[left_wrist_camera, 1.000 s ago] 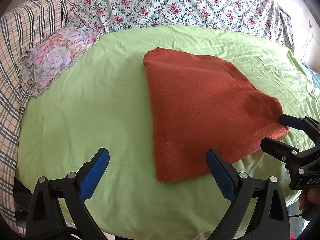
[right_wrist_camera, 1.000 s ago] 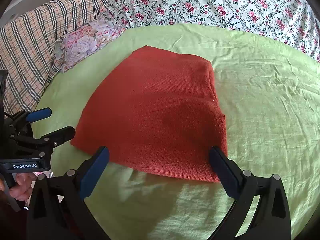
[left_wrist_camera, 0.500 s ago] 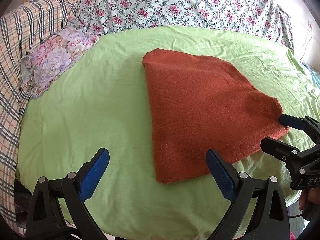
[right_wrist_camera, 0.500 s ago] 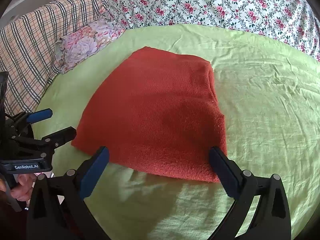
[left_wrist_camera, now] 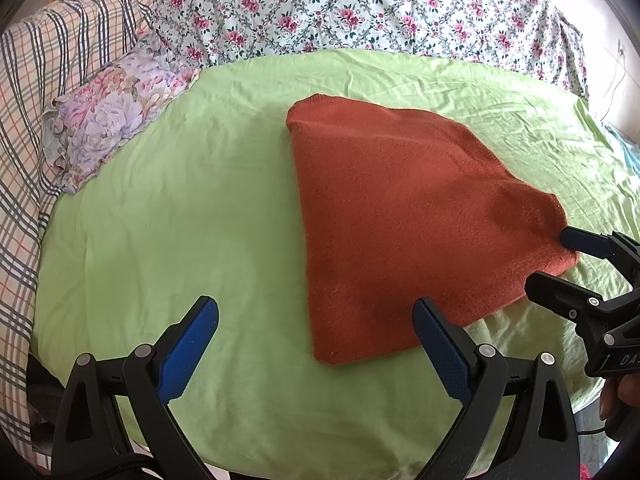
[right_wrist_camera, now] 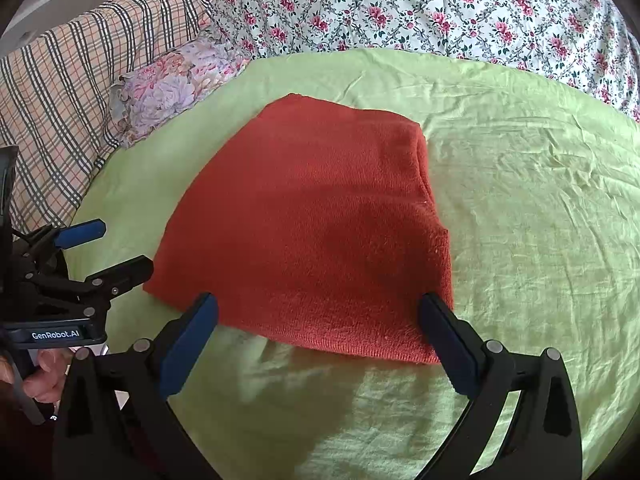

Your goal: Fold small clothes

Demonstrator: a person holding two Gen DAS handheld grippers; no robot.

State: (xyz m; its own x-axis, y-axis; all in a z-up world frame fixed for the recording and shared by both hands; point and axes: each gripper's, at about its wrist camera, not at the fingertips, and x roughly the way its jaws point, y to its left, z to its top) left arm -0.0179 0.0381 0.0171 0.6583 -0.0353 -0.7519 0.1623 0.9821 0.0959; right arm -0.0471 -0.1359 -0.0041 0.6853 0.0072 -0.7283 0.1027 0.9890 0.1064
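A rust-red knitted garment lies folded flat on the light green bedsheet; it also shows in the right wrist view. My left gripper is open and empty, hovering over the sheet at the garment's near left corner. My right gripper is open and empty, its fingers straddling the garment's near edge. Each gripper shows in the other's view, the right one at the garment's right corner, the left one at its left corner.
A floral pillow lies at the left of the sheet. A plaid blanket covers the far left. A rose-patterned duvet runs along the back. The sheet is wrinkled to the garment's right.
Almost nothing. Both grippers hold their place, open, and the garment lies the same way.
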